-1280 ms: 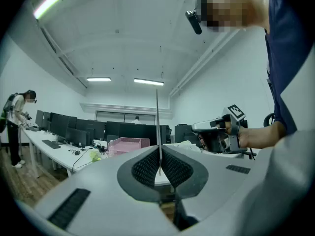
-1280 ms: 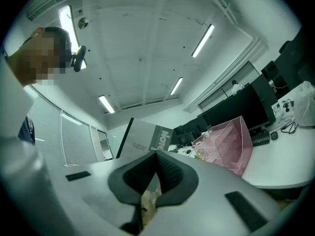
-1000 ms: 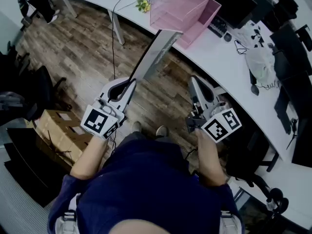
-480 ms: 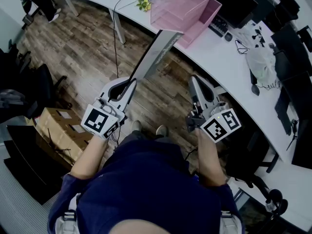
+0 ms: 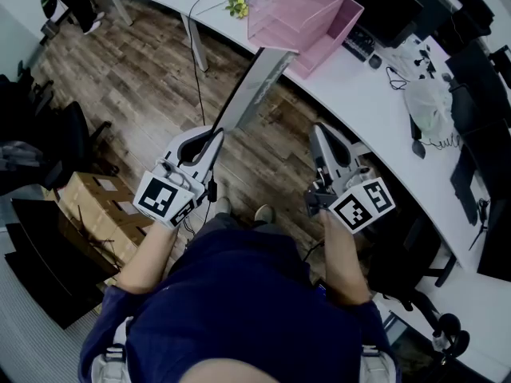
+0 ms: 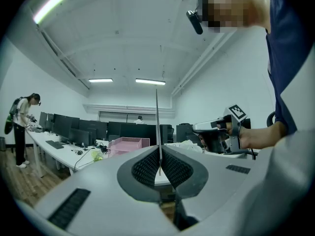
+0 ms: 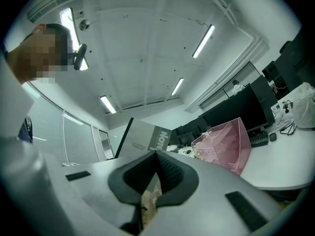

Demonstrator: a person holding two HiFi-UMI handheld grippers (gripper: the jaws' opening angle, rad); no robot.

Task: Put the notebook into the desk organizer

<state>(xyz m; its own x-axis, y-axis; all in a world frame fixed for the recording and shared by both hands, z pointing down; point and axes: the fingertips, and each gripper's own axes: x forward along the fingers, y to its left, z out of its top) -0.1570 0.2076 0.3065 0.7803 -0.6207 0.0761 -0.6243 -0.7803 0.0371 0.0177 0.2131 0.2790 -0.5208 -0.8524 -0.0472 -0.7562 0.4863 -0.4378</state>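
My left gripper (image 5: 215, 136) is shut on the lower end of a thin grey notebook (image 5: 257, 82), which slants up over the wooden floor toward the desk. In the left gripper view the notebook (image 6: 157, 124) shows edge-on as a thin vertical line pinched between the pads (image 6: 145, 168). The pink transparent desk organizer (image 5: 307, 14) stands on the white desk (image 5: 363, 102), just beyond the notebook's far end. My right gripper (image 5: 321, 136) hovers to the right near the desk edge, shut with nothing in it. Its view shows the notebook's cover (image 7: 142, 139) and the organizer (image 7: 224, 144).
Dark monitors (image 5: 399, 6), a keyboard (image 5: 357, 45), a white plastic bag (image 5: 427, 106) and yellow flowers (image 5: 235, 6) lie on the desk. A cardboard box (image 5: 92, 210) and dark chairs (image 5: 48, 134) stand on the floor at left. A person (image 6: 22, 127) stands far off.
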